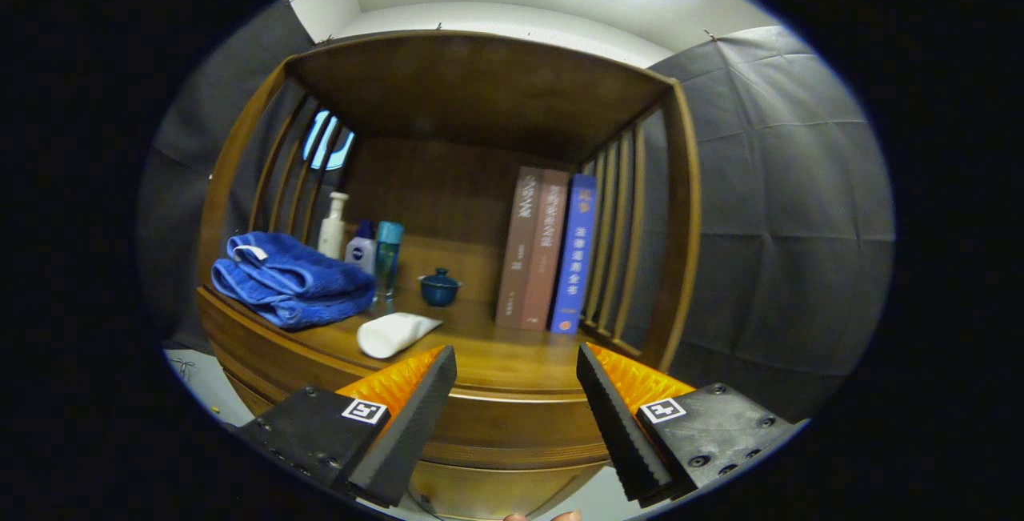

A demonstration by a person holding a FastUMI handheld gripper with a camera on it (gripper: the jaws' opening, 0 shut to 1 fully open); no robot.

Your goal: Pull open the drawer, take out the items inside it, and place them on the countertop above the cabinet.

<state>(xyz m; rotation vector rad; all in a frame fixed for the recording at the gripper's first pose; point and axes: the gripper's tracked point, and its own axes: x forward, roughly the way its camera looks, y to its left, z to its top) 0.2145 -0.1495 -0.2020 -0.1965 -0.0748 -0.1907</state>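
Note:
My gripper [516,365] is open, its two fingers spread wide with nothing between them, held just in front of the wooden cabinet's countertop [512,361]. A white tube [394,334] lies on the countertop just ahead of the left finger. Below the countertop's front edge runs the curved wooden drawer front [512,433], seen between the fingers; I cannot tell whether it is pulled out.
On the countertop sit a folded blue towel [292,279], a white pump bottle [333,226], two small bottles [376,253], a dark blue lidded cup [439,286] and three upright books [548,253]. Slatted wooden sides [624,249] and a top shelf [480,81] enclose the space.

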